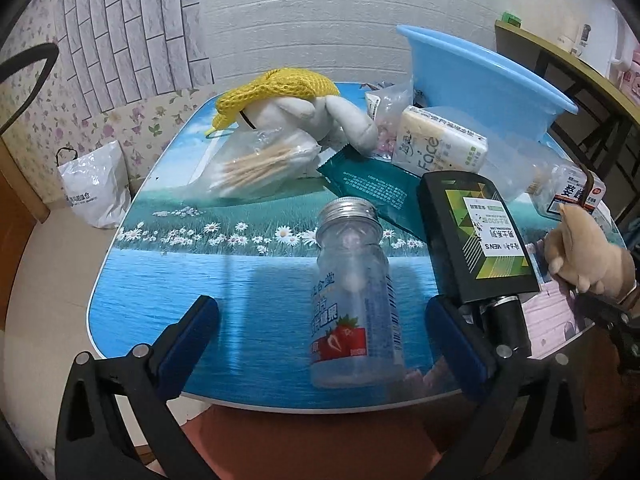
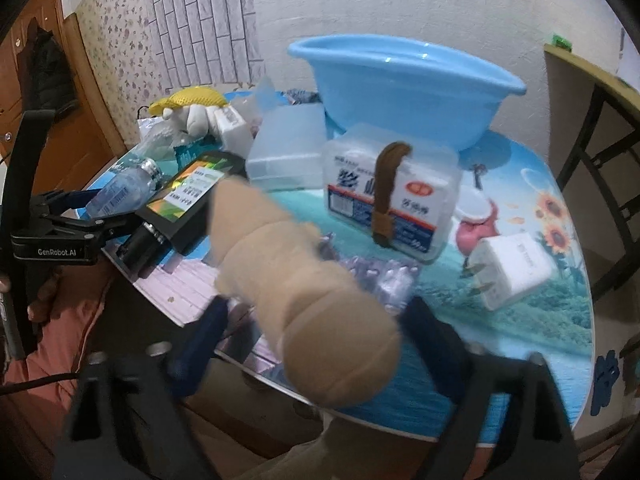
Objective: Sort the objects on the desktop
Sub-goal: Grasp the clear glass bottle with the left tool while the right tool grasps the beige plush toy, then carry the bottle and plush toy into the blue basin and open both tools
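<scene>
A clear bottle (image 1: 352,300) with a metal cap and a strawberry label lies on the picture-printed table (image 1: 192,280) between the blue pads of my left gripper (image 1: 326,332). The pads stand wide and do not touch it. A black box (image 1: 480,232) leans by the right finger. In the right wrist view a beige plush toy (image 2: 296,280) sits between the fingers of my right gripper (image 2: 316,340). A gap shows at the left pad, so the jaws are open around it. The left gripper (image 2: 80,216) shows there beside the bottle (image 2: 124,188).
A blue basin (image 2: 400,80) stands at the back. Around it lie a white plush with a yellow knit hat (image 1: 320,116), a swab bag (image 1: 256,168), a green packet (image 1: 372,188), a tissue pack (image 1: 440,148), a labelled clear box (image 2: 416,196) and a white plug (image 2: 512,272).
</scene>
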`<state>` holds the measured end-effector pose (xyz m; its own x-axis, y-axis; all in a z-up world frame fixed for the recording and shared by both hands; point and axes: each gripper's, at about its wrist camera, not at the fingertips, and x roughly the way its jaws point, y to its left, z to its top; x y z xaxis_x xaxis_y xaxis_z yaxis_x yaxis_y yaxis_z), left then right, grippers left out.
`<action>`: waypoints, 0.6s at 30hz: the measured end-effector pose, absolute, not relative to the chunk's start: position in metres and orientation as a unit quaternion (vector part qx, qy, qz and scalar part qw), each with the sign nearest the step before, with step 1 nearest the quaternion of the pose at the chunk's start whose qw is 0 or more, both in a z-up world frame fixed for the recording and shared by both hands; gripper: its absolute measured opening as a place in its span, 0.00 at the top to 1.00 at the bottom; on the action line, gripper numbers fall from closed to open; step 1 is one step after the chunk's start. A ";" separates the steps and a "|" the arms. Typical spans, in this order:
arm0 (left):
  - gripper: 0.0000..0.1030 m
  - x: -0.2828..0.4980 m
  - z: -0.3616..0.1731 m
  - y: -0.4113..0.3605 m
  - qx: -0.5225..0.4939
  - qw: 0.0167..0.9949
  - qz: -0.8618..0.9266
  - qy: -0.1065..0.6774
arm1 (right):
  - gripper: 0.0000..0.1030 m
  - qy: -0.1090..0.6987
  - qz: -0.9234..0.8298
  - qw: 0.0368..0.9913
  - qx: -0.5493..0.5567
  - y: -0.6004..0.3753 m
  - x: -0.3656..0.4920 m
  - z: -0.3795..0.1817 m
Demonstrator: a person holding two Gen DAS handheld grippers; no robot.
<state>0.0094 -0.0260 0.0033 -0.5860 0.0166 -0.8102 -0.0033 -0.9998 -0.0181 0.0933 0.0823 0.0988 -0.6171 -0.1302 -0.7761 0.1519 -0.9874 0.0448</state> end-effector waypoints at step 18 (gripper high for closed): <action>0.62 0.021 0.028 -0.016 -0.401 0.033 0.915 0.021 | 0.51 0.036 -0.923 0.119 0.364 0.074 0.107 0.145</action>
